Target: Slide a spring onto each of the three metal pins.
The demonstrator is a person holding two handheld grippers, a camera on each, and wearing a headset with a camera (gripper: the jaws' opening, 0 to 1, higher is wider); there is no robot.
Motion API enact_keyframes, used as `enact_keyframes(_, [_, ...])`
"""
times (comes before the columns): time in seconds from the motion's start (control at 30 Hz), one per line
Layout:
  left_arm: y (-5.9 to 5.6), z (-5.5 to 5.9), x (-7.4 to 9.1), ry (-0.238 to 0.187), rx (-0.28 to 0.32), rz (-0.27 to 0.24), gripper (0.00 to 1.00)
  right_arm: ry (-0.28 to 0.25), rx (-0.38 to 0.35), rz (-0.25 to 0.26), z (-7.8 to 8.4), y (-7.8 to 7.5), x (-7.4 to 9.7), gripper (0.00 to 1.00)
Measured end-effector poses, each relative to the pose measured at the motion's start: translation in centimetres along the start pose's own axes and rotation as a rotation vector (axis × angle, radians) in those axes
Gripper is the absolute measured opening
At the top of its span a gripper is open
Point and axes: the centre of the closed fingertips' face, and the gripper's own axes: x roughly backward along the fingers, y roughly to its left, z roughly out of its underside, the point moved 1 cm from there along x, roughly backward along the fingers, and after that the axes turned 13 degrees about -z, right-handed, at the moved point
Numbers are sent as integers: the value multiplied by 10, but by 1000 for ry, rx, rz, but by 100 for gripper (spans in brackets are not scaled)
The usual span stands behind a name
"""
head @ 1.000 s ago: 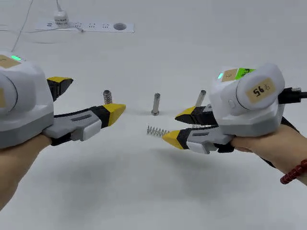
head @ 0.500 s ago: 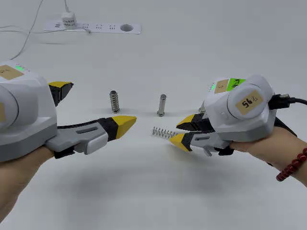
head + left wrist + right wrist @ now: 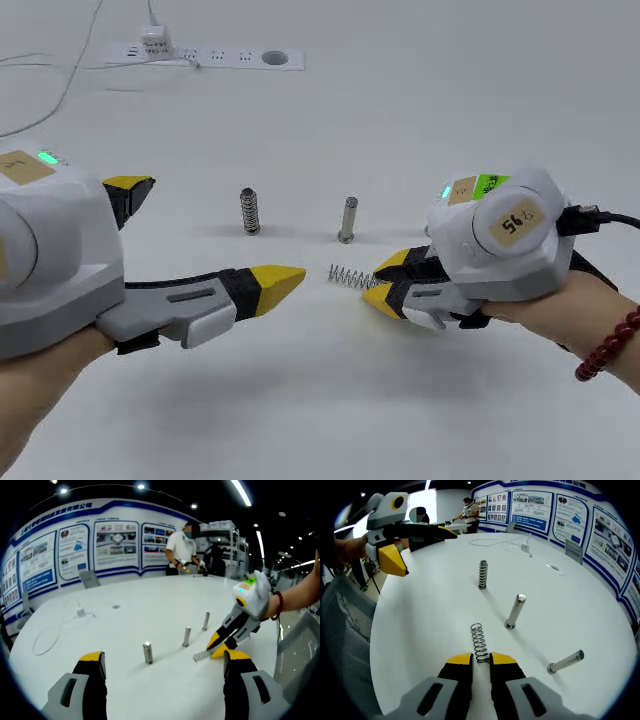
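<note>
pinching the near end of the loose spring [image 3: 479,641] between its nearly closed yellow tips, the right gripper [image 3: 481,659] sits low over the white table [image 3: 400,130], the spring lying near the base of the bare middle pin [image 3: 514,611]. the left gripper [image 3: 164,656] hovers with jaws spread wide, holding nothing. the left pin [image 3: 482,574] already wears a spring; the right pin [image 3: 565,662] is bare
</note>
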Motion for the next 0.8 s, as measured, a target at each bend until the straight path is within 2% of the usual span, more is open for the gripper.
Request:
enact_keyframes(0.17, [-2, 2, 3, 9, 1, 7, 100, -4, -7, 0, 0, 0, 0, 12])
enact_keyframes(0.33, [-3, 6, 6, 18, -2, 5, 100, -14, -50, 6, 0, -2, -1, 11])
enact_keyframes(0.8, [-3, 9, 11, 34, 14, 6, 97, -28, -69, 11, -1, -1, 0, 11])
